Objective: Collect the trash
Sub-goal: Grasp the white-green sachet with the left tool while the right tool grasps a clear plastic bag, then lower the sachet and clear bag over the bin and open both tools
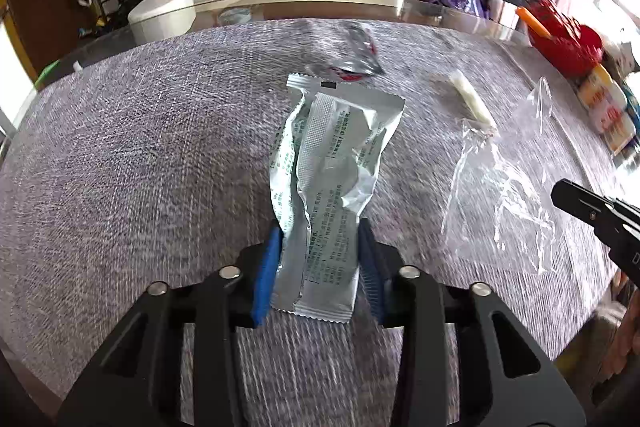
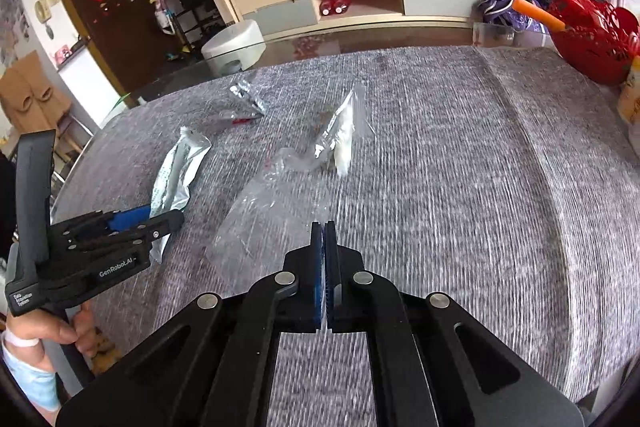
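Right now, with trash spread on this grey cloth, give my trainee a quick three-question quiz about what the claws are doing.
1. True or false: the left claw grips the silver foil sachet with green print.
2. Which claw's jaws are shut with nothing clearly held? A left, B right.
3. Fill in: the clear crumpled plastic bag lies on the grey woven ____.

Key: 1 true; 2 B, the right claw; 3 cloth.

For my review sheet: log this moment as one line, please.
left hand-held gripper: shut on silver wrapper | right hand-held gripper: shut, at clear bag edge | grey cloth: crumpled foil lying loose
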{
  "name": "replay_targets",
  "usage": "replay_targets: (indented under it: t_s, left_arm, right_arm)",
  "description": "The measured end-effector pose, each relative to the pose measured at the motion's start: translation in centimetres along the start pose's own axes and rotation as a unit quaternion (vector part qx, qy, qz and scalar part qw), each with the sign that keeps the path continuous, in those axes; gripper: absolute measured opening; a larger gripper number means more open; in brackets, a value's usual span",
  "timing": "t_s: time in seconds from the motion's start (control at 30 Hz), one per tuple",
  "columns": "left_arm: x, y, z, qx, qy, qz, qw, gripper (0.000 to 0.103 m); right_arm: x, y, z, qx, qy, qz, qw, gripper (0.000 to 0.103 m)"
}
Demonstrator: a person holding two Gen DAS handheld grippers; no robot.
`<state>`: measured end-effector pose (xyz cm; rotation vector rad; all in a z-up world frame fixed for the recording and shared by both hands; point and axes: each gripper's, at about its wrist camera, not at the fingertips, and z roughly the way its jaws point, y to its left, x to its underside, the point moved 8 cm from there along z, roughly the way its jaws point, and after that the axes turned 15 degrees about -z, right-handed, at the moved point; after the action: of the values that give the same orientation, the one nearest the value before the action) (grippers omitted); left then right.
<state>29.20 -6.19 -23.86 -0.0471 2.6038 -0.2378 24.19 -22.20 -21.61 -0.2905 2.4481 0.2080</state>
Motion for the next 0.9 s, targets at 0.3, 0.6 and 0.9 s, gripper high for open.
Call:
replay_targets:
  t_s: [0.3, 0.6, 0.9]
  left_arm:
    - [4.6, -1.2, -3.7, 0.026, 0.001, 0.017, 0.9995, 0.019]
    - [10.1, -0.2, -10.2, 0.048, -0.016, 0.006, 0.9987, 0.018]
    - [15.5, 0.2, -13.2, 0.06, -0.004, 0.012, 0.9981, 0.018]
  right_arm:
    - [3.2, 0.7, -4.0, 0.007, -0.006, 0.003, 1.0, 0.003]
    - [6.1, 2.7, -9.8, 0.011, -0.029, -0.016, 0.999, 0.003]
    - [8.8, 4.6, -13.9, 0.017, -0.038, -0.039, 0.998, 0.003]
